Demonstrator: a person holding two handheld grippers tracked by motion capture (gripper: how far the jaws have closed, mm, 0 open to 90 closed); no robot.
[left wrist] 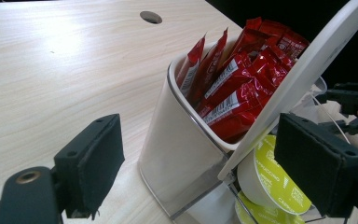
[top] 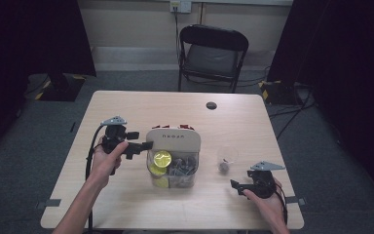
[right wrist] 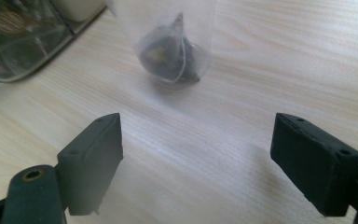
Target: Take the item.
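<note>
right now the left gripper [top: 148, 145] sits at the upper left corner of the organiser box [top: 173, 161] in the middle of the table [top: 126, 112], its jaws spread wide. in the left gripper view the white lid [left wrist: 307, 74] of the box stands tilted up and passes between the two pads; whether a pad presses on it i cannot tell. behind the lid, a white compartment holds a bunch of red sachets [left wrist: 233, 79] standing on end, and under the lid's lower edge lie coffee pods with yellow-green tops [left wrist: 275, 179]. from above, the clear front part of the box shows the same yellow-green pods on its left and darker pieces on its right.

the right gripper [top: 233, 185] rests low near the table's right front corner, well apart from the box, its jaws spread with nothing between them. just ahead of it stands a clear plastic cup [top: 227, 157] with a dark pyramid tea bag [right wrist: 170, 53] at its bottom; the cup and the pads do not touch. a black folding chair [top: 213, 53] stands beyond the far edge.
</note>
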